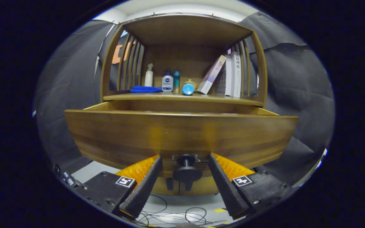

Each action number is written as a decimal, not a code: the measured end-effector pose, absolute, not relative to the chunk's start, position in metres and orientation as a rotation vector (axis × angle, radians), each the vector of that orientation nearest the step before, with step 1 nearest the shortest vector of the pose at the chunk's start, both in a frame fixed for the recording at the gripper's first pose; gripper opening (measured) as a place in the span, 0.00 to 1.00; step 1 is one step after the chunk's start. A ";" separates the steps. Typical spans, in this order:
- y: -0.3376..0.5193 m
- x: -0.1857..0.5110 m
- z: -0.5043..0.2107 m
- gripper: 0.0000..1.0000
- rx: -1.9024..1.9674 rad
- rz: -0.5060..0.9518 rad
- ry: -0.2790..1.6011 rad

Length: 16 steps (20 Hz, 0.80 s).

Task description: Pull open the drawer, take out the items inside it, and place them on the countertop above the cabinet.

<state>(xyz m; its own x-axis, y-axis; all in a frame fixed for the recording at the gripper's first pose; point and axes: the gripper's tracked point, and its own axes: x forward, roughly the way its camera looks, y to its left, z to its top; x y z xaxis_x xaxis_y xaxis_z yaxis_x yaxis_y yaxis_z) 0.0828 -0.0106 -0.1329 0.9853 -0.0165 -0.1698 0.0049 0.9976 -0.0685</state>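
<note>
The drawer [182,133] front is warm brown wood with darker horizontal grain bands near its lower edge; its knob [187,172] is black. The cabinet [185,31] is the same brown wood. On the countertop [182,97] lie a blue cloth [146,89] and a light blue round cap [188,89]. A white spray bottle [149,76], a white bottle with dark blue cap [167,81] and a teal bottle [176,81] stand behind. The books [230,76] are white, lilac and dark patterned. The gripper [185,190] bodies carry black-and-white square markers.
</note>
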 end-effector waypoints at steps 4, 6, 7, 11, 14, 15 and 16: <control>-0.007 0.114 -0.127 0.97 -0.030 -0.017 0.184; -0.007 0.124 -0.126 0.97 -0.031 -0.021 0.188; -0.006 0.130 -0.125 0.97 -0.028 -0.021 0.189; -0.005 0.157 -0.124 0.97 -0.033 -0.020 0.196; -0.004 0.176 -0.121 0.98 -0.032 -0.018 0.202; -0.004 0.181 -0.121 0.98 -0.028 -0.019 0.208; -0.004 0.187 -0.120 0.98 -0.029 -0.019 0.209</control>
